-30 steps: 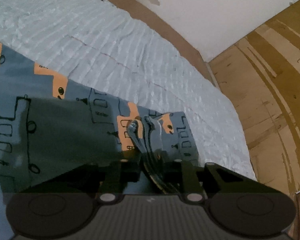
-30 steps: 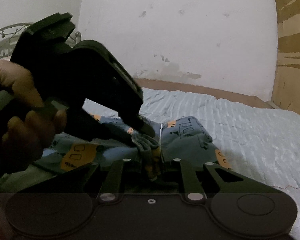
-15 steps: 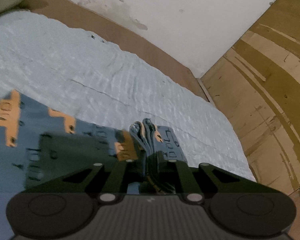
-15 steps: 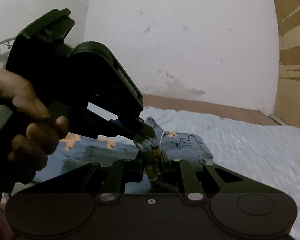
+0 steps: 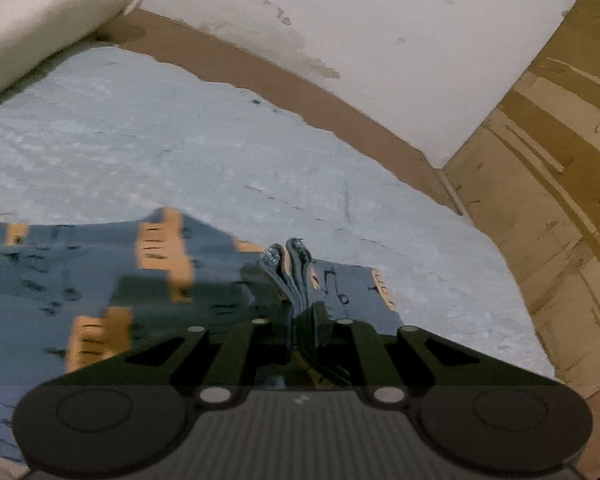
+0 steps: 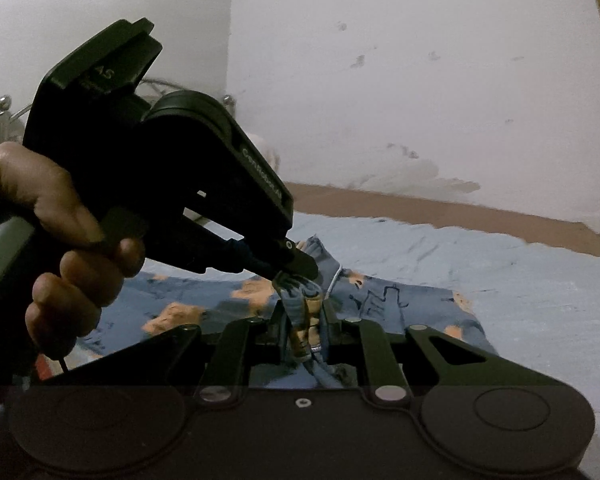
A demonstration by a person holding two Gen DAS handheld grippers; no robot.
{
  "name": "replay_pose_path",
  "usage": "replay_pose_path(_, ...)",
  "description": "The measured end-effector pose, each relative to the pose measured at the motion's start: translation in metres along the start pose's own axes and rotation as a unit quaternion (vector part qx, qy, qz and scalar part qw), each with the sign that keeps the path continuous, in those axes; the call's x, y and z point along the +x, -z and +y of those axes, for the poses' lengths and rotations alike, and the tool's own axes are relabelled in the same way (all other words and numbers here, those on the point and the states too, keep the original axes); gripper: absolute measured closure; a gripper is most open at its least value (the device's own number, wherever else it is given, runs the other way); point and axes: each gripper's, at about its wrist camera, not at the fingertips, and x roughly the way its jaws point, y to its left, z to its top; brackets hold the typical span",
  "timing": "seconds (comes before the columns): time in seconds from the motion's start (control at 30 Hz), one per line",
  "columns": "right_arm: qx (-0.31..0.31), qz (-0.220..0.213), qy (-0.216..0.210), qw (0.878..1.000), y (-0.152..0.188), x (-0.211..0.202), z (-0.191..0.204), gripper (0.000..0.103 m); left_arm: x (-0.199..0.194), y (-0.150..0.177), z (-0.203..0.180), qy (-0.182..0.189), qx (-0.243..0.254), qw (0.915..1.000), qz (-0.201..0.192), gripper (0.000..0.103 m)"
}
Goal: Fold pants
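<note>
The pants (image 5: 100,276) are blue-grey with orange and black prints and lie on a light blue bedsheet (image 5: 180,152). My left gripper (image 5: 300,312) is shut on a bunched edge of the pants and lifts it off the bed. In the right wrist view the pants (image 6: 400,300) spread ahead, and my right gripper (image 6: 304,332) is shut on a bunched edge with a white drawstring. The left gripper (image 6: 296,264), held by a hand, pinches the same fold just above and beyond the right gripper's tips.
A rolled white pillow (image 5: 40,20) lies at the far left of the bed. A brown bed frame (image 5: 300,100) runs along a stained white wall. A wooden panel (image 5: 560,200) stands at the right. A metal headboard (image 6: 8,116) shows at the left.
Both grippers have risen with the pinched fold, so more wall and far bed show. The pants' far part has pulled up and slid nearer. Both stay shut.
</note>
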Motion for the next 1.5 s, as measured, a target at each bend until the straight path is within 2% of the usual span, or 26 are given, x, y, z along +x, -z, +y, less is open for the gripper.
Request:
replay_pose_path(0.33, -0.027, 0.047, -0.039, 0.998, 0.008, 0.025, 0.033, 0.087, 0.000, 0.017, 0.046, -0.023, -0.022, 0.9993, 0.018, 0.094)
replay_pose_path(0.57, -0.029, 0.064, -0.044, 0.997, 0.012, 0.039, 0.030, 0.086, 0.008, 0.021, 0.053, -0.026, -0.020, 0.9991, 0.026, 0.093)
replay_pose_path(0.67, -0.026, 0.067, -0.046, 0.996, 0.013, 0.038, 0.028, 0.081, 0.010, 0.021, 0.056, -0.027, -0.025, 0.9989, 0.030, 0.088)
replay_pose_path(0.73, -0.024, 0.070, -0.048, 0.996, 0.017, 0.039, 0.027, 0.069, 0.009, 0.021, 0.056, -0.030, -0.026, 0.9988, 0.028, 0.079)
replay_pose_path(0.77, -0.023, 0.070, -0.049, 0.996, 0.021, 0.043, 0.024, 0.065, 0.009, 0.021, 0.056, -0.032, -0.024, 0.9988, 0.027, 0.069)
replay_pose_path(0.8, -0.023, 0.070, -0.051, 0.996, 0.023, 0.041, 0.024, 0.053, 0.007, 0.020, 0.054, -0.036, -0.020, 0.9989, 0.024, 0.057)
replay_pose_path(0.83, -0.023, 0.068, -0.053, 0.996, 0.025, 0.039, 0.021, 0.040, 0.005, 0.020, 0.053, -0.041, -0.015, 0.9989, 0.020, 0.050)
replay_pose_path(0.9, -0.023, 0.059, -0.056, 0.996, 0.026, 0.029, 0.015, 0.025, 0.002, 0.019, 0.047, -0.058, 0.001, 0.9983, 0.005, 0.033)
replay_pose_path(0.93, -0.024, 0.053, -0.052, 0.997, 0.027, 0.024, 0.011, 0.019, -0.001, 0.019, 0.044, -0.071, 0.014, 0.9973, -0.006, 0.030)
replay_pose_path(1.0, -0.022, 0.046, -0.036, 0.998, 0.027, 0.015, 0.000, 0.011, -0.001, 0.020, 0.037, -0.096, 0.039, 0.9943, -0.028, 0.016)
replay_pose_path(1.07, -0.016, 0.043, -0.009, 0.999, 0.028, 0.009, -0.013, 0.005, 0.002, 0.023, 0.031, -0.116, 0.059, 0.9907, -0.041, 0.014)
replay_pose_path(1.2, -0.003, 0.040, 0.070, 0.997, 0.026, 0.004, -0.042, 0.001, 0.015, 0.032, 0.025, -0.148, 0.090, 0.9842, -0.034, 0.012)
replay_pose_path(1.3, 0.008, 0.051, 0.137, 0.989, 0.025, 0.013, -0.066, 0.001, 0.017, 0.044, 0.020, -0.166, 0.127, 0.9772, -0.037, 0.009)
replay_pose_path(1.4, -0.003, 0.082, 0.195, 0.977, 0.023, 0.032, -0.087, 0.001, 0.016, 0.053, 0.018, -0.176, 0.155, 0.9713, -0.041, 0.007)
replay_pose_path(1.5, -0.009, 0.089, 0.206, 0.974, 0.020, 0.043, -0.102, 0.001, 0.014, 0.056, 0.019, -0.179, 0.160, 0.9699, -0.042, 0.006)
